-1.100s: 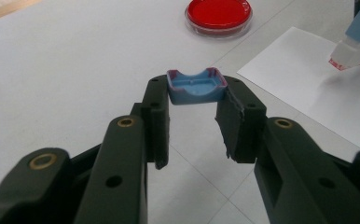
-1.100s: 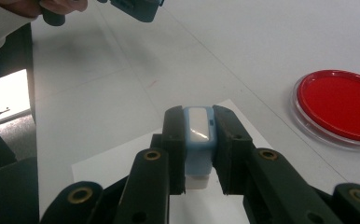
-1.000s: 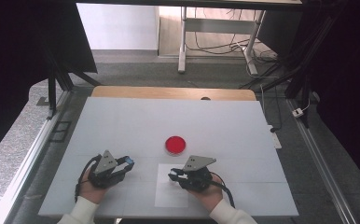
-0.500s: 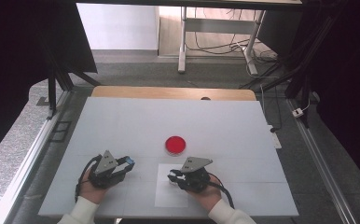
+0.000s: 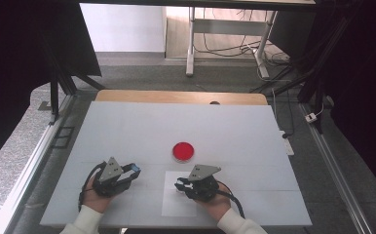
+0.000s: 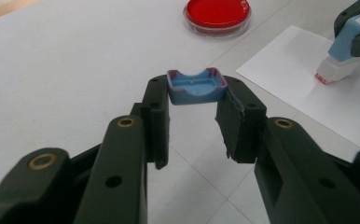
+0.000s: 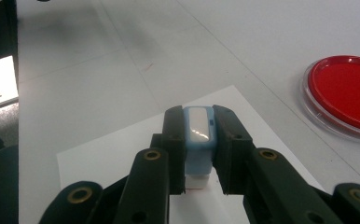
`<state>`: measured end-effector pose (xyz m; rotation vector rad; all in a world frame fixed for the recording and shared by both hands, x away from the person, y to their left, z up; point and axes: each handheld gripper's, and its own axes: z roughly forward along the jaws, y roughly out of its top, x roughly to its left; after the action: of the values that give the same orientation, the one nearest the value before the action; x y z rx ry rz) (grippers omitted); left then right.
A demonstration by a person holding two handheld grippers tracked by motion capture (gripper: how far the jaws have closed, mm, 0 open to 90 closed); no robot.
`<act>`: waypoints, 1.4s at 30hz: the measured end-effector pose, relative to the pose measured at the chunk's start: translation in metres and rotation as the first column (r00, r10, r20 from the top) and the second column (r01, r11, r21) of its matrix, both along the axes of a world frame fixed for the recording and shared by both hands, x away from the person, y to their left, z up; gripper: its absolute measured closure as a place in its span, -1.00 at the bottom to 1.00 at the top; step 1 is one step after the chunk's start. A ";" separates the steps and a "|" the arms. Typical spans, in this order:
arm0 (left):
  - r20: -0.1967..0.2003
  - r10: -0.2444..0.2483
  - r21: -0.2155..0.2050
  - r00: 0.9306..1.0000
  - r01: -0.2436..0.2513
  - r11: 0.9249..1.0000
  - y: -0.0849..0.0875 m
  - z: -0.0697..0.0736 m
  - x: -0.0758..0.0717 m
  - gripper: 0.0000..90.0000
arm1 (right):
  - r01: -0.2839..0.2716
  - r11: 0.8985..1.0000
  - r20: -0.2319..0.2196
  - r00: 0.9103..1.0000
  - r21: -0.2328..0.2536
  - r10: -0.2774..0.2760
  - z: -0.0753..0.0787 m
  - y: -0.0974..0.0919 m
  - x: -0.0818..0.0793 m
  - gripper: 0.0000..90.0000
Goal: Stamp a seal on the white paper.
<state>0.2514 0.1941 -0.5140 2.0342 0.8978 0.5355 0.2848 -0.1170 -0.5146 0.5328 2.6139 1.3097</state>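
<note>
Your left claw (image 6: 197, 105) grips the blue cap (image 6: 197, 87) above the table (image 5: 127, 131) — your right claw (image 7: 200, 133) clamps the blue stamp (image 7: 199, 135), pressed on the white paper (image 7: 122, 149) near the red dish (image 7: 346, 95).

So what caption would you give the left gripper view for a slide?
Left hand-held gripper holds a blue cap over the white table, red dish beyond, stamp pressed on paper.

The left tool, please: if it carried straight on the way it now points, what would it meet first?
Probably the red dish, slightly right of its line; the left tool, shut on the blue cap, has bare table until there.
</note>
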 end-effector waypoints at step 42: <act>0.002 0.001 0.000 1.000 -0.001 1.000 -0.001 0.000 -0.001 0.43 | 0.009 0.999 0.032 0.999 -0.048 -0.007 -0.004 0.003 -0.006 0.68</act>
<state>0.2504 0.1928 -0.5135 2.0331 0.8980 0.5382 0.2793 -0.1145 -0.5188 0.5102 2.6076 1.2384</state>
